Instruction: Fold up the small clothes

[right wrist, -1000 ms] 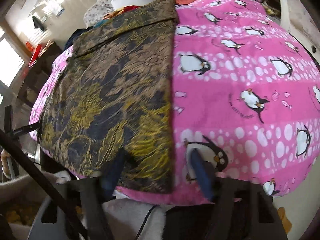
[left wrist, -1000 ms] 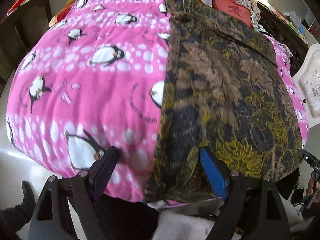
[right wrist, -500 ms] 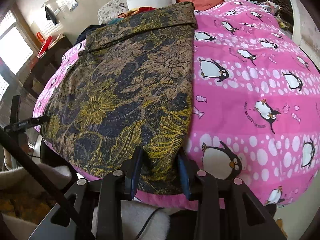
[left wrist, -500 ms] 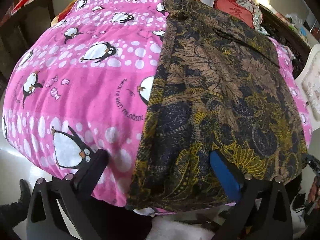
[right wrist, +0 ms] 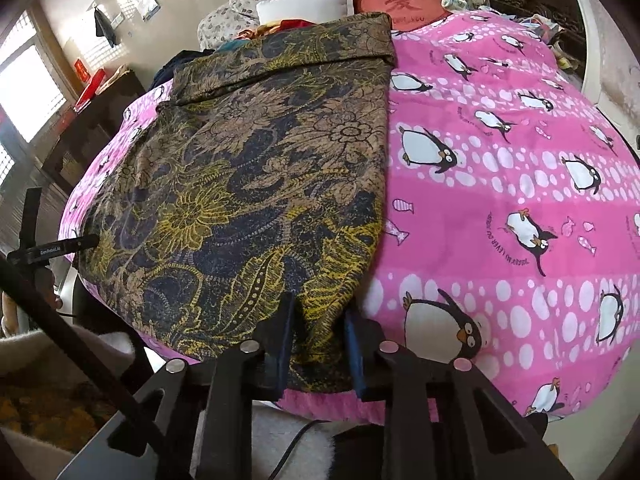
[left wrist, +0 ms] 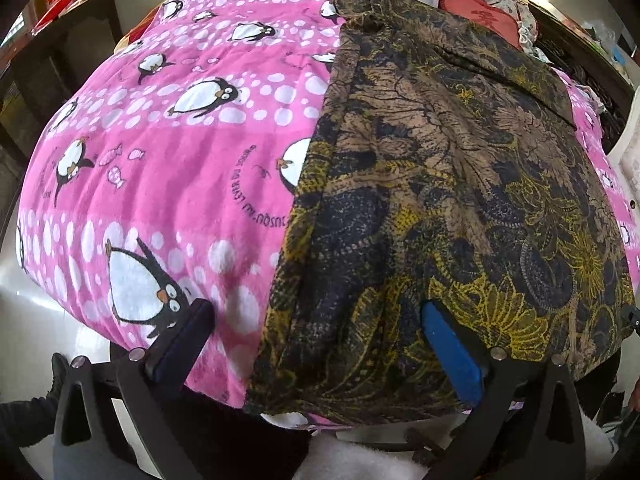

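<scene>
A dark garment with a brown and yellow floral print lies flat on a pink penguin blanket; its far end is folded over. My left gripper is open, its jaws wide apart around the garment's near left corner. In the right wrist view the garment lies left of the bare blanket. My right gripper has narrowed around the garment's near right corner, with the cloth bunched between the fingers.
Pillows and a red heart cushion lie at the bed's far end. A dark wooden cabinet stands beside the bed. The other gripper's tip shows at the garment's far corner.
My right gripper has closed from wide open onto the garment's near right corner. My left gripper has stayed open and shifted slightly along the near edge.
</scene>
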Action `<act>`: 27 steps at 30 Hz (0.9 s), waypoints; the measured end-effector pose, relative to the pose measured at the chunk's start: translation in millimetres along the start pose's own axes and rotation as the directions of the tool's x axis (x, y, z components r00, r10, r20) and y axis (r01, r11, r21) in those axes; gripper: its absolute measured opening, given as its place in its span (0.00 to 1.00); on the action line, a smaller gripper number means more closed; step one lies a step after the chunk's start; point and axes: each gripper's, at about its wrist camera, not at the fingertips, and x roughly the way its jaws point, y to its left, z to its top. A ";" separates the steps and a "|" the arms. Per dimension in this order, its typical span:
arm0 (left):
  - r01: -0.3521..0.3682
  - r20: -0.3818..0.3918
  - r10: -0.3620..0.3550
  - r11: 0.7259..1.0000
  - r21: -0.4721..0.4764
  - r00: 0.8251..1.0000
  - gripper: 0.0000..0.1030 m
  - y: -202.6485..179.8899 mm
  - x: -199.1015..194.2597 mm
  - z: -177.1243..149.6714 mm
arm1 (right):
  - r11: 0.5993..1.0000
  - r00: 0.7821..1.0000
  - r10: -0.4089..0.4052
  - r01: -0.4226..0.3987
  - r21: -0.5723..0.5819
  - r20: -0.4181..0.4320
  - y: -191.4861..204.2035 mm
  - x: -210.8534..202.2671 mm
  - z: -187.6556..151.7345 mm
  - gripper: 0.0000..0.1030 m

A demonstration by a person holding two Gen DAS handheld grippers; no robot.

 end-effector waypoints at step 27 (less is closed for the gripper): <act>0.203 0.008 -0.204 0.977 0.072 0.979 0.06 0.6 -58.3 -2.2 | 0.955 0.956 0.243 -0.266 0.135 0.161 -18.6 -43.4 10.7 0.06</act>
